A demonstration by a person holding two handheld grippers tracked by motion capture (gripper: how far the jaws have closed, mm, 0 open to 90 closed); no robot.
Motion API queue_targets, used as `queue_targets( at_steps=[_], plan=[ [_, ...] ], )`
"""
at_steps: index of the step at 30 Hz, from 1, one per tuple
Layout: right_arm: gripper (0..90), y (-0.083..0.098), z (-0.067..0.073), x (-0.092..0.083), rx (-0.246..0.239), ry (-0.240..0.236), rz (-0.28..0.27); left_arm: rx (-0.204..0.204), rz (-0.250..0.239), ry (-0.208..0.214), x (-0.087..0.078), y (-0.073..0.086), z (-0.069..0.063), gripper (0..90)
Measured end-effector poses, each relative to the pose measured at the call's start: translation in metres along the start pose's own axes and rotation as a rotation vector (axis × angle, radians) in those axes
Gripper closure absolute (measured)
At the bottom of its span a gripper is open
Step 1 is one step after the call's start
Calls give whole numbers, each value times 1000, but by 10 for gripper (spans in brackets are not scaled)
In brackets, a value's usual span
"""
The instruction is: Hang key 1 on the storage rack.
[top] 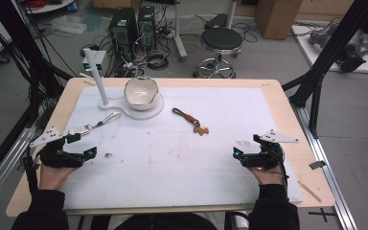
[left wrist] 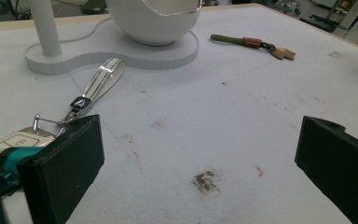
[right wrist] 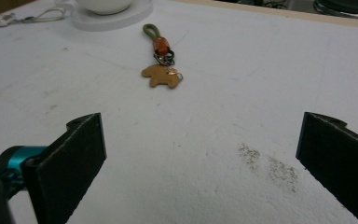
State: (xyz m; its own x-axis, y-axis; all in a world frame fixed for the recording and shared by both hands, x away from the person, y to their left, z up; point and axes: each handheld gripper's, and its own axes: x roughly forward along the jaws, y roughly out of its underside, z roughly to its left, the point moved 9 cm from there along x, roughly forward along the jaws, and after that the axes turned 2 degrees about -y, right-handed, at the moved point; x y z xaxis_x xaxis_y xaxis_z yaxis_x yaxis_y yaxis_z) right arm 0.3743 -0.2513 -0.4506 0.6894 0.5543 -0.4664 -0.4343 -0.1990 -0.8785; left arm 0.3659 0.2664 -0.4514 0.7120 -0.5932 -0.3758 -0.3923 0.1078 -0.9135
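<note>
A white car key with a silver-grey strap lies on the white mat, left of centre. Right of it lies a keychain with an olive loop and a tan bear-shaped tag. A white bowl sits on a white stand with a post. My left gripper rests open near the mat's left edge, just short of the key, nothing between its jaws. At the mat's right side my right gripper is open and empty, the bear keychain well ahead of it.
The white mat covers most of the wooden table. Dark smudges mark the mat. Behind the table are a stool, computer towers and cables on the floor. Black frame struts stand at both sides.
</note>
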Motion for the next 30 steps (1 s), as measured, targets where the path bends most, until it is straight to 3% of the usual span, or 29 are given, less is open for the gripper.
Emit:
queue_targets(
  at_steps=[6, 25, 30],
  plan=[
    [6, 4, 1, 1, -9, -16, 20, 16, 26, 4, 4, 3, -3, 17],
    [6, 7, 1, 4, 2, -23, 46, 15, 24, 4, 5, 3, -2, 17],
    [7, 4, 2, 12, -26, -18, 78, 18, 33, 4, 6, 4, -4, 17]
  ],
)
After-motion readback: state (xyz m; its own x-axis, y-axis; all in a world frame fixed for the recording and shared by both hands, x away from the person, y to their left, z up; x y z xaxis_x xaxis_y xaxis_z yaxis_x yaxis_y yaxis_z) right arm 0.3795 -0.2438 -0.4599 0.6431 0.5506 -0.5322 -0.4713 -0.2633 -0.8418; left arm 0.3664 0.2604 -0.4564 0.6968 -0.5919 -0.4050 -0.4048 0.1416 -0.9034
